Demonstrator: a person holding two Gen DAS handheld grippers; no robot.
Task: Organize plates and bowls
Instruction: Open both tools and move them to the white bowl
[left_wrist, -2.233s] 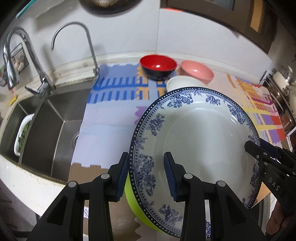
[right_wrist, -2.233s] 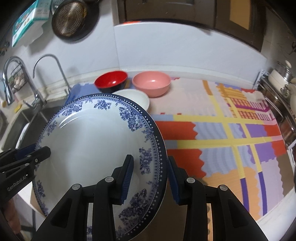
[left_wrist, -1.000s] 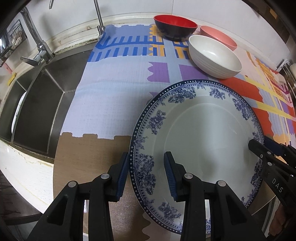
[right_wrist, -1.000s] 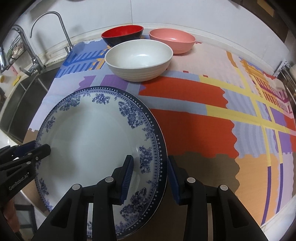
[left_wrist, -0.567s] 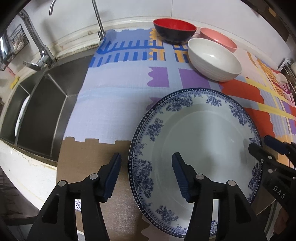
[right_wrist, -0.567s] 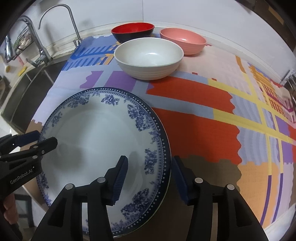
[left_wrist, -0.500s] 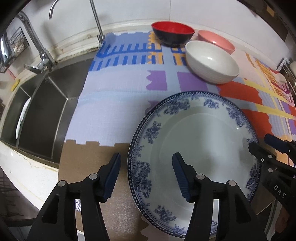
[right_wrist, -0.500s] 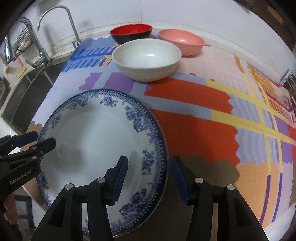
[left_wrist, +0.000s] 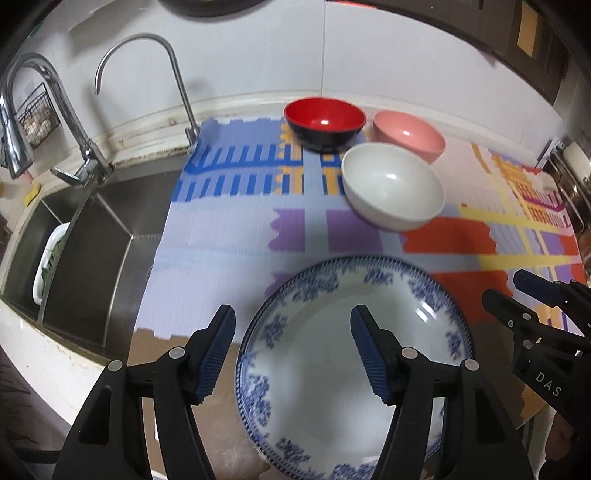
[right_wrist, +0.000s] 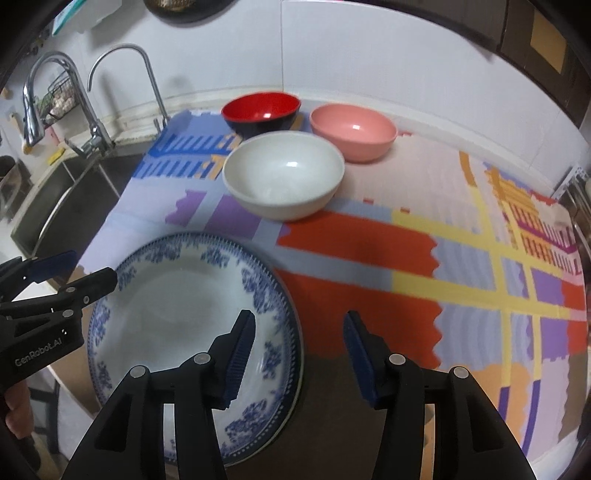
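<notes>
Blue-and-white plate (left_wrist: 354, 354) is lying flat at the near edge of the counter, partly on the colourful mat (left_wrist: 229, 236) and partly on the bare brown bit in front of it. Nothing on it, just the flower border and an empty white middle.

My left gripper (left_wrist: 291, 349) hangs above the plate's left rim with the jaws well apart, one blue pad out over the brown counter and the other over the plate's middle. Its jaws have just been opening, and neither pad is touching the plate as far as I can see. Right gripper (right_wrist: 299, 349) is the same deal on the plate's right rim: jaws spread, one pad over the plate, the other over the mat, gripping nothing. Those jaws were also just opening.

Further back on the mat sit three bowls, all empty. White bowl (right_wrist: 282, 175) is nearest the plate but clearly apart from it. Red bowl (right_wrist: 260, 110) with the dark outside is behind it, and the pink bowl (right_wrist: 352, 127) is beside the red one to the right, all bunched close together.

Off to the left is the steel sink (left_wrist: 92, 240) with two taps. I can see a white tub (left_wrist: 48, 262) in the far basin with something green in it, can't tell what.
</notes>
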